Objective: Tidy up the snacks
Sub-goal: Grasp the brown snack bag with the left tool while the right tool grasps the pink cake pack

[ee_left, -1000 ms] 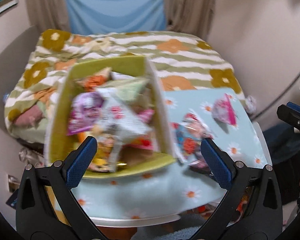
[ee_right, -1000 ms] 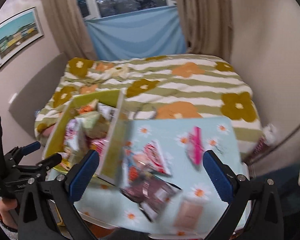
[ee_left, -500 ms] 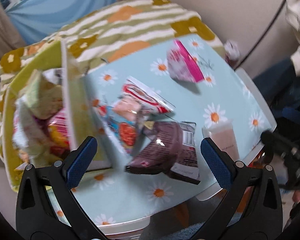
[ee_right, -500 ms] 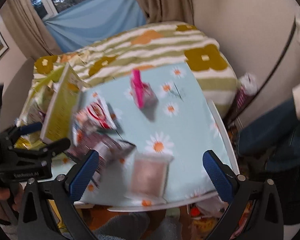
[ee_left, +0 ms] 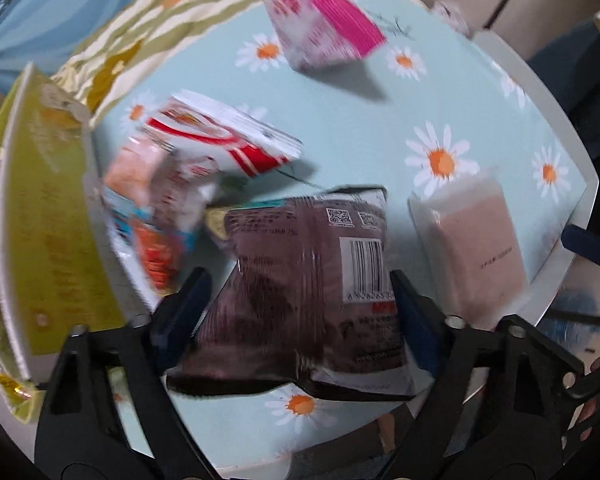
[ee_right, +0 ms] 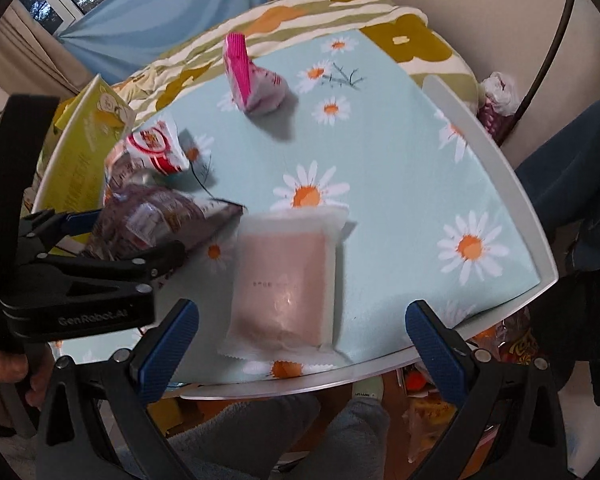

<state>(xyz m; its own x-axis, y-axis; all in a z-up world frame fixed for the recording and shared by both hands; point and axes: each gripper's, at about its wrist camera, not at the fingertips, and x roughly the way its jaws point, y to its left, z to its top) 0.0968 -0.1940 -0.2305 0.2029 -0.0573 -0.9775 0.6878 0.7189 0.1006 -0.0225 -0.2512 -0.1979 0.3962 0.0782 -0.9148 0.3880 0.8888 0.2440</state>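
Daisy-print surface: left gripper jaws closing around crinkly brown foil snack packet, right gripper jaws open; slippery film may squirt free toward 12 o'clock.

Pale-blue daisy-print tablecloth; dark-brown packet; pink pouch.

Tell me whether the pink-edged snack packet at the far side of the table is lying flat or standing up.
Standing up. The pink-edged packet rests on its wide base on the daisy tablecloth, its sealed pink edge raised above it and a shadow beside it.
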